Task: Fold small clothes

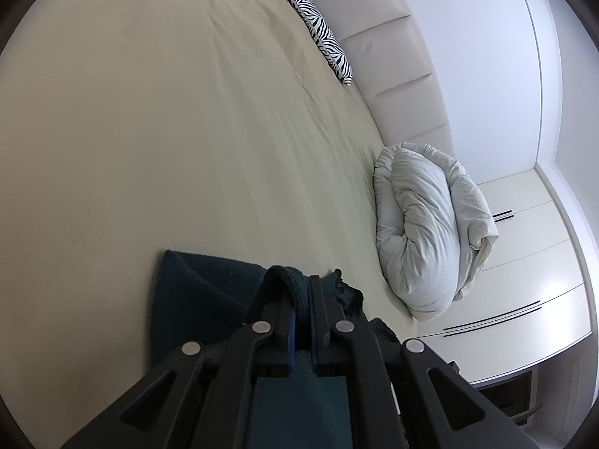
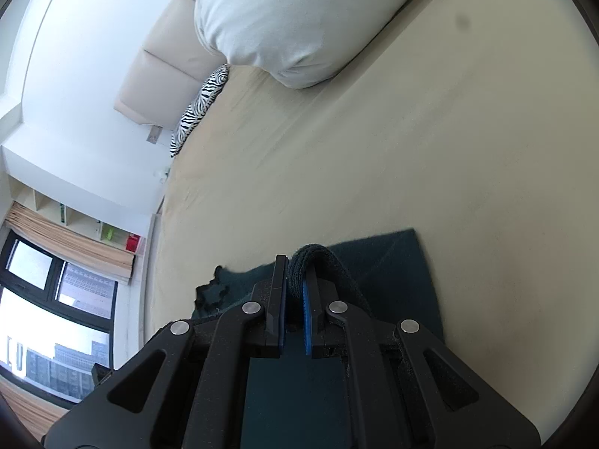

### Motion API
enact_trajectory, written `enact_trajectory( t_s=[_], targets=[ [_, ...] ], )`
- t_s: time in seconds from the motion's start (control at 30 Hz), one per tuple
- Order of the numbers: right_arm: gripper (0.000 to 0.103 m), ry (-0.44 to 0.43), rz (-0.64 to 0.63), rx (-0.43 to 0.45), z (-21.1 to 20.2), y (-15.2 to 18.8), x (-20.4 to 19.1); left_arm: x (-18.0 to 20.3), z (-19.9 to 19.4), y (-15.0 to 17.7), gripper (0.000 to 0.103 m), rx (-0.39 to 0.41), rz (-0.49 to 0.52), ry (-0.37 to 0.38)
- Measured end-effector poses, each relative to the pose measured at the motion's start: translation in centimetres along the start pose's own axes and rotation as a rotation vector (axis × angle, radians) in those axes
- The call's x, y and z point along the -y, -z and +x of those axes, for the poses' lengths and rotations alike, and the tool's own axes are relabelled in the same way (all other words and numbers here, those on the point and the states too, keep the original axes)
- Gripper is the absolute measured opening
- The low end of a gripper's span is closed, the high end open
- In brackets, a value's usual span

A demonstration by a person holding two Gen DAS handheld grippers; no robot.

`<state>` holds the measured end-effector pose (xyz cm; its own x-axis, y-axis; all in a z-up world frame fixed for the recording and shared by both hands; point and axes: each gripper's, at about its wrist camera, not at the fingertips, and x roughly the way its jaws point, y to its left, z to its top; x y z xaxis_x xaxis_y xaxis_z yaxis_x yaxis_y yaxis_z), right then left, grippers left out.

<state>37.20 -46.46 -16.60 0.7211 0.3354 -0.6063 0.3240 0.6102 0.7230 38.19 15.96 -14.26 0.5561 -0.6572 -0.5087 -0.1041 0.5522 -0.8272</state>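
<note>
You are partway into a fold, not at the end of it. The dark teal knitted garment [image 1: 194,292] lies on the cream bed sheet [image 1: 168,131] near its edge, and each of your grippers has an edge of it pinched: your left gripper [image 1: 301,292] has its jaws drawn in on a thick rolled hem that bulges up between the blue pads, and your right gripper [image 2: 295,273] is clamped the same way on a doubled fold of the same cloth [image 2: 393,277]. From both wrist views the gripped edges look raised off the sheet while the rest of the garment lies flat beyond the fingers, with diagonal creases running from the grips, so you appear to be carrying one end over the other. A scalloped, lacy trim [image 1: 346,292] hangs loose to one side and is not yet tucked in. What is left, as far as I can judge: lay the lifted edge down square, let go, smooth it, and perhaps fold once more. The rolled pale grey duvet [image 1: 423,232] and the zebra-striped pillow [image 1: 322,33] sit well apart by the cream padded headboard [image 1: 393,75].
</note>
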Motion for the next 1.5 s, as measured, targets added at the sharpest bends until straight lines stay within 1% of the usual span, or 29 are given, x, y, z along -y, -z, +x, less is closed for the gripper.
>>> enact_trajectory(
  t_s=[0.1, 0.17, 0.23, 0.27, 0.3, 0.33, 0.37, 0.4, 0.43, 0.47, 0.5, 0.53, 0.6, 0.67, 0.77, 0.87, 1.0, 1.1, 1.2, 1.27, 1.37, 1.43, 1.5],
  targets=[
    [0.006, 0.034, -0.012, -0.002, 1.9, -0.7, 0.1, -1.0, 1.3, -0.6, 0.007, 0.001, -0.024, -0.023],
    [0.006, 0.04, -0.003, -0.003, 2.7, -0.8, 0.4, -1.8, 1.6, -0.7, 0.007, -0.006, -0.037, -0.034],
    [0.009, 0.051, 0.007, 0.006, 3.2, -0.7, 0.8, -2.3, 2.0, -0.7, 0.008, -0.012, -0.045, -0.045],
    [0.009, 0.057, 0.01, 0.007, 3.4, -0.7, 0.9, -2.4, 2.1, -0.7, 0.015, -0.015, -0.048, -0.038],
    [0.01, 0.065, 0.011, -0.002, 3.9, -0.7, 1.0, -2.4, 1.9, -0.7, 0.027, -0.009, -0.047, -0.031],
    [0.015, 0.076, 0.011, -0.012, 4.5, -0.8, 1.1, -2.3, 1.5, -0.8, 0.036, 0.004, -0.047, -0.029],
    [0.027, 0.08, 0.01, -0.013, 4.7, -0.8, 1.1, -2.2, 1.2, -0.8, 0.054, 0.017, -0.054, -0.024],
    [0.035, 0.081, 0.009, 0.0, 4.7, -0.8, 1.2, -2.2, 0.5, -0.9, 0.064, 0.04, -0.068, -0.016],
    [0.05, 0.08, 0.008, 0.017, 4.6, -0.8, 1.1, -2.1, 0.0, -0.9, 0.065, 0.056, -0.075, -0.01],
    [0.059, 0.082, 0.008, 0.039, 4.3, -0.8, 1.2, -2.0, -0.5, -0.9, 0.065, 0.064, -0.074, -0.003],
    [0.062, 0.085, 0.006, 0.059, 4.0, -0.8, 1.2, -1.8, -0.9, -0.8, 0.065, 0.065, -0.07, 0.003],
    [0.062, 0.082, 0.005, 0.066, 3.7, -0.8, 1.2, -1.5, -1.4, -0.5, 0.065, 0.067, -0.062, 0.009],
    [0.062, 0.067, -0.004, 0.067, 3.0, -0.6, 1.3, -0.8, -2.2, 0.5, 0.065, 0.067, -0.029, 0.005],
    [0.062, 0.073, -0.02, 0.074, 1.9, -0.1, 1.4, -0.4, -2.9, 2.1, 0.065, 0.061, 0.007, -0.013],
    [0.062, 0.082, -0.048, 0.072, 0.4, 1.0, 1.8, 0.0, -3.8, 4.9, 0.065, 0.043, 0.072, -0.052],
    [0.06, 0.084, -0.094, 0.054, -1.7, 2.8, 2.4, 0.2, -4.6, 7.8, 0.065, 0.031, 0.141, -0.099],
    [0.056, 0.089, -0.173, 0.036, -4.5, 5.9, 3.2, 0.3, -6.1, 11.0, 0.065, 0.032, 0.209, -0.121],
    [0.052, 0.085, -0.217, 0.012, -6.5, 8.2, 4.0, 0.5, -6.7, 12.9, 0.065, 0.029, 0.269, -0.14],
    [0.051, 0.086, -0.272, -0.008, -7.7, 10.4, 4.1, 0.4, -7.0, 14.2, 0.064, 0.025, 0.309, -0.169],
    [0.051, 0.089, -0.296, -0.019, -8.0, 11.4, 4.1, 0.2, -7.1, 14.8, 0.06, 0.016, 0.314, -0.172],
    [0.051, 0.083, -0.299, -0.028, -8.5, 12.3, 4.3, -0.3, -6.9, 15.3, 0.058, 0.008, 0.319, -0.186],
    [0.05, 0.083, -0.292, -0.034, -8.9, 12.8, 4.8, -0.5, -6.7, 15.4, 0.053, 0.01, 0.321, -0.193],
    [0.049, 0.08, -0.286, -0.036, -9.1, 13.0, 4.9, -0.6, -6.5, 15.4, 0.043, 0.015, 0.324, -0.202]
  ],
)
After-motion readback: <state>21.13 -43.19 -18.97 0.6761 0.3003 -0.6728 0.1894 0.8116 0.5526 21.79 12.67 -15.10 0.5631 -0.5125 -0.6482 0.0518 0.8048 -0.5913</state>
